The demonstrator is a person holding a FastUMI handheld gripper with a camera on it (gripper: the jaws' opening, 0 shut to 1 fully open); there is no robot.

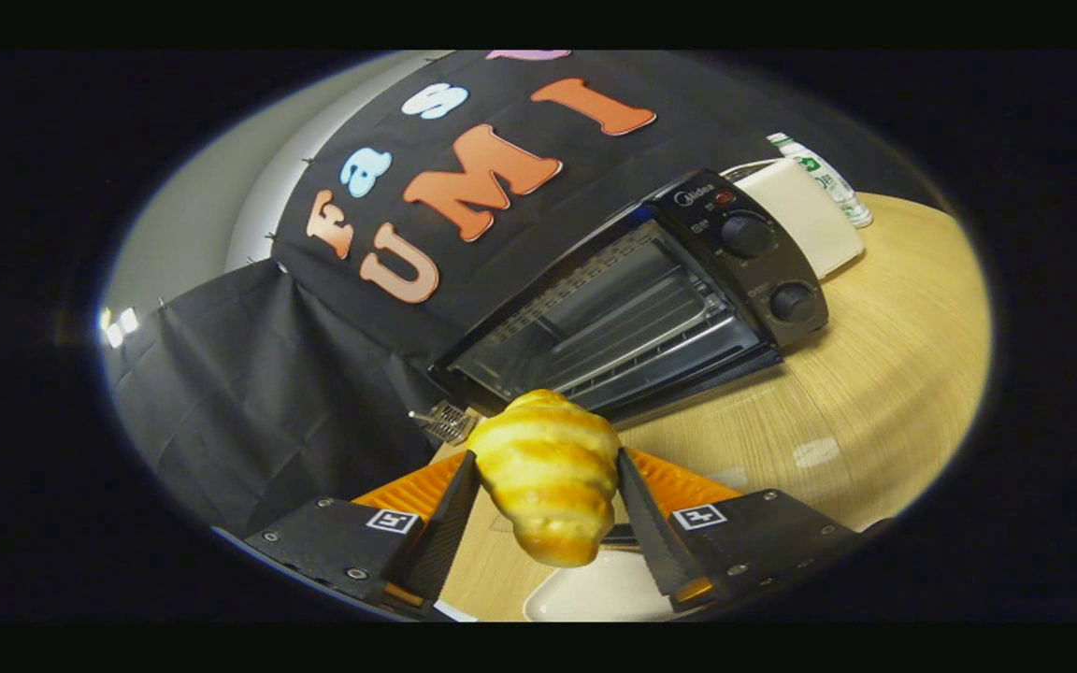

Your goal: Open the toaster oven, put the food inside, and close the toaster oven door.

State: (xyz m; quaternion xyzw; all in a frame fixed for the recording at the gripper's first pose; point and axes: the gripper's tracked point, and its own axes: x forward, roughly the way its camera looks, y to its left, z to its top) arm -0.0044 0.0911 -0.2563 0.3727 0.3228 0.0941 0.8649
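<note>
Gripper [546, 486]: both fingers press on the sides of the bread roll, jaws clamped on it.
Bread roll [548, 472]: golden, ridged, held between the fingers, lifted above the white plate.
White plate [595, 594]: on the wooden table, under the roll.
Toaster oven [632, 299]: beyond the fingers, door open, wire rack visible inside, two knobs on its panel.
Wooden table [875, 374]: bears the oven.
Bottle [824, 178]: behind the oven, beside a white box [805, 215].
</note>
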